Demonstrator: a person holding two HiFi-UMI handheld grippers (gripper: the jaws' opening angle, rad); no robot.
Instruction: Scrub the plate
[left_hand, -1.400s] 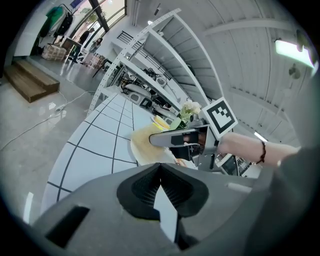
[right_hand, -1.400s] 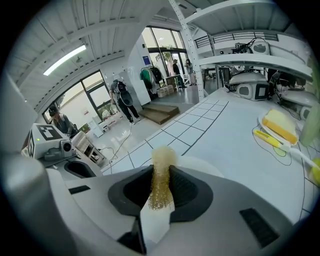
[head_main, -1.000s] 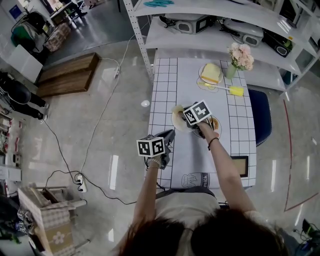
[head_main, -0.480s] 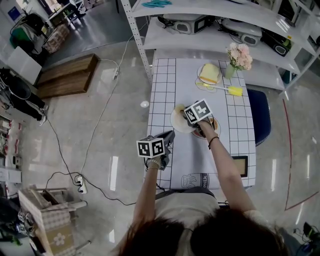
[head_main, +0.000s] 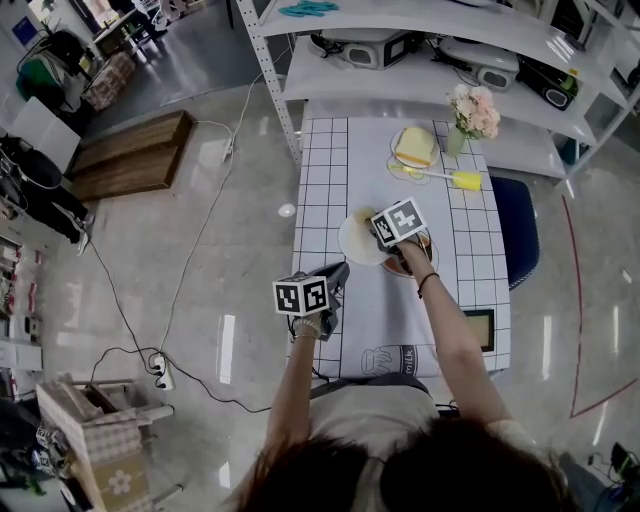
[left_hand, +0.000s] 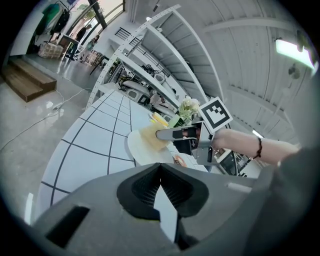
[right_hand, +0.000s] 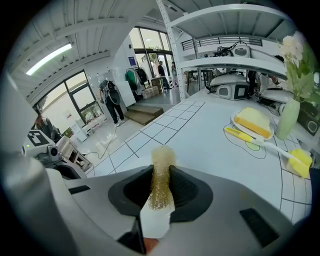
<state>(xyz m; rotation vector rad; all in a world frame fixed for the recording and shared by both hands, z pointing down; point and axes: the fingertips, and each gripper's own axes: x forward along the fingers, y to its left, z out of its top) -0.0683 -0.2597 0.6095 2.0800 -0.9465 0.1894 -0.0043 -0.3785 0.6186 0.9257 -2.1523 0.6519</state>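
The plate (head_main: 352, 244), white, sits mid-surface (head_main: 400, 310) on the checked cloth. A golden wire scrubber (right_hand: 161, 186) lies on its far part and is the only thing on it.

The right hand-held gripper (right_hand: 162, 169) reaches over the plate from the right. Its jaws are clamped on the scrubber, and a tuft sticks out past the tips. In the left gripper view the scrubber is pressed flat on the plate.

The left hand-held gripper (left_hand: 160, 167) is at the plate's near-left rim with its jaws drawn together. No separate thing shows between the pads, only white in the slit below them. Whether they nip the rim cannot be told.

Just right of the plate, partly under the right hand-held gripper, is a brown-rimmed dish (head_main: 412, 264). Something orange-brown is in it, too hidden to name.

At the far end of the surface a saucer (head_main: 397, 158) holds a yellow sponge (head_main: 416, 147), which fills most of it. A brush (head_main: 445, 177) with a yellow head lies just near of the saucer, pointing right. Right of the saucer a pale green vase (head_main: 456, 140) holds pink and white flowers (head_main: 473, 112).

Near the right edge, close to the person, a dark frame (head_main: 480, 330) lies flat, well apart from the plate.
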